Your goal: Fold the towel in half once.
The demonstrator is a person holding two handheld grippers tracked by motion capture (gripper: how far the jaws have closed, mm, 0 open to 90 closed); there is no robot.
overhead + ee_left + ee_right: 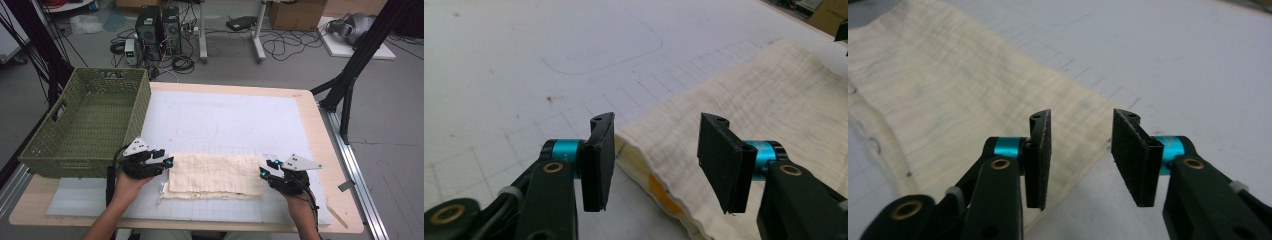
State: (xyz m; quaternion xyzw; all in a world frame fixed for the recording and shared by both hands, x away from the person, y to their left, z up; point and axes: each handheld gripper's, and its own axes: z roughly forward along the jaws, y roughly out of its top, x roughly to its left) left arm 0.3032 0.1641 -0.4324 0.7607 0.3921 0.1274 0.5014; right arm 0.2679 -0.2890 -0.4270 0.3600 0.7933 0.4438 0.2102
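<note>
Your left gripper [169,161] sits at the folded cream cloth's [215,175] left end, jaws spread, gripping nothing — the corner lies just beyond and between them. Your right gripper [263,171] waits at the cloth's right end, jaws likewise apart. The cloth lies flat on the white mat [230,120] — past its left end stands the green basket [90,145]

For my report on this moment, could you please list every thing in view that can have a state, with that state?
Cream rectangular muslin cloth: folded, lying flat on the white gridded mat, held by neither gripper.
Green woven plastic basket: upright, empty, at the table's left edge.
Left hand-held gripper: open, jaws at the cloth's left end, not pressing it.
Right hand-held gripper: open, jaws at the cloth's right end, not pressing it.
</note>
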